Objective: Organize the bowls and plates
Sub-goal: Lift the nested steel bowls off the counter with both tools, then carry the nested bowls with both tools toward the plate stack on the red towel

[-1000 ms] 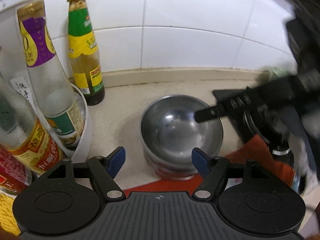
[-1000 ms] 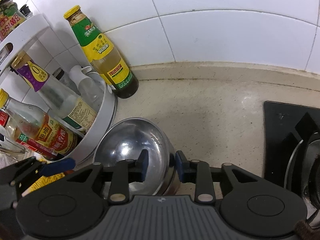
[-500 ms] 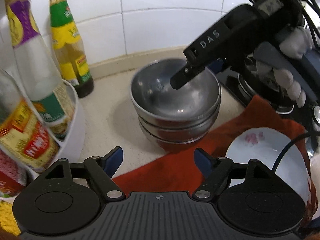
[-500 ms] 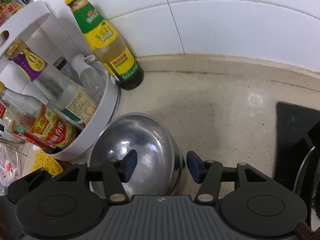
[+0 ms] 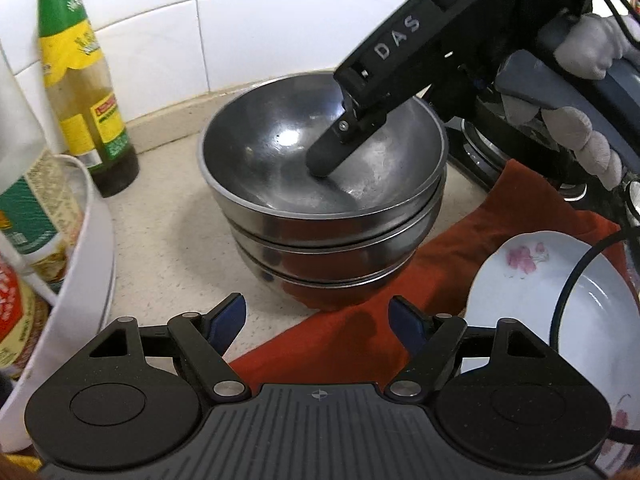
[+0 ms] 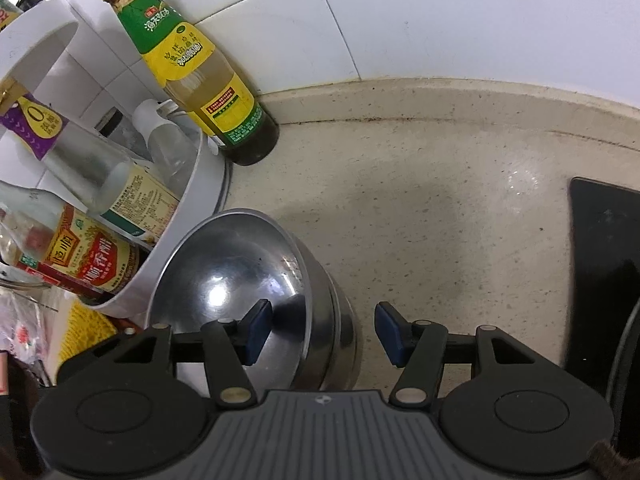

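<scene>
A stack of steel bowls [image 5: 324, 200] stands on the speckled beige surface [image 6: 440, 208], its near edge over a red cloth [image 5: 400, 320] that spreads toward the camera in the left wrist view. The top bowl [image 6: 228, 272] sits nested in the ones below, and at least three rims show in the stack.

The right gripper [image 6: 318, 332] has its jaws spread wide, straddling the rim of the top bowl: one blue pad hangs inside the bowl, the other outside the stack's wall, and neither visibly touches the metal. From the left wrist view, one of its black fingers [image 5: 340, 148] reaches down into the bowl's hollow, and a gloved hand [image 5: 580, 92] holds the tool's body behind it.

The left gripper [image 5: 318, 320] hovers above the red cloth just short of the stack, its jaws also wide and holding nothing.

A white plate with pink flowers [image 5: 560, 300] lies on the cloth to the right of the stack, with a black cable [image 5: 568, 292] curving over it. To the left, a white round rack [image 6: 192, 216] holds several condiment bottles, and a green-and-yellow labelled bottle [image 6: 200, 72] stands beside it against the tiled wall [image 6: 440, 12]. The black edge of a stove [image 6: 600, 264] lies to the right.
</scene>
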The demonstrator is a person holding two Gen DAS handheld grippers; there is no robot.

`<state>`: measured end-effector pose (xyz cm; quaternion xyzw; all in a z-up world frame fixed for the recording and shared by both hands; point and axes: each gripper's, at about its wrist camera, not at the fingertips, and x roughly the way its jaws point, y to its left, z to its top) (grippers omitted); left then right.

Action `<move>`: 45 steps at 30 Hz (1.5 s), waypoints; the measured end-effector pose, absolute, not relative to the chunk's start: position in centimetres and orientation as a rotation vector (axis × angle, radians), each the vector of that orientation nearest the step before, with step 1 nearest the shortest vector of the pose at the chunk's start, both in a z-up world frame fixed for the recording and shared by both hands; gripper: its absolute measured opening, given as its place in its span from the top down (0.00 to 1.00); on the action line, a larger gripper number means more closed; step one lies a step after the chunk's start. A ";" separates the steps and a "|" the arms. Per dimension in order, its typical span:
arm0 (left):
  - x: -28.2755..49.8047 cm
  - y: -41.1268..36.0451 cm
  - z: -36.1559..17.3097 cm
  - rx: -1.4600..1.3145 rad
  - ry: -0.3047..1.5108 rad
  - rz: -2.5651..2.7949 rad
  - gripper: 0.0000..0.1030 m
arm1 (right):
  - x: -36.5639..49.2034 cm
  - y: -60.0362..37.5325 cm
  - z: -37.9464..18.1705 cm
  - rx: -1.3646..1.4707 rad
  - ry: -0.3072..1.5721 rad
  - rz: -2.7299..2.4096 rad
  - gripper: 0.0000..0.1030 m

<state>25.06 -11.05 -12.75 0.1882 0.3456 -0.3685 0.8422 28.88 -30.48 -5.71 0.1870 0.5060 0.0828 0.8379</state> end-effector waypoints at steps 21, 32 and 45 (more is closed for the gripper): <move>28.6 -13.1 -15.0 0.345 0.763 -0.872 0.12 | 30.2 -30.1 -6.8 0.444 1.070 0.241 0.40; 29.6 -14.2 -15.1 0.326 0.767 -0.877 0.06 | 30.5 -29.8 -7.2 0.430 1.068 0.244 0.38; 29.1 -14.3 -16.1 0.308 0.739 -0.835 0.04 | 30.0 -29.4 -7.0 0.396 1.034 0.258 0.38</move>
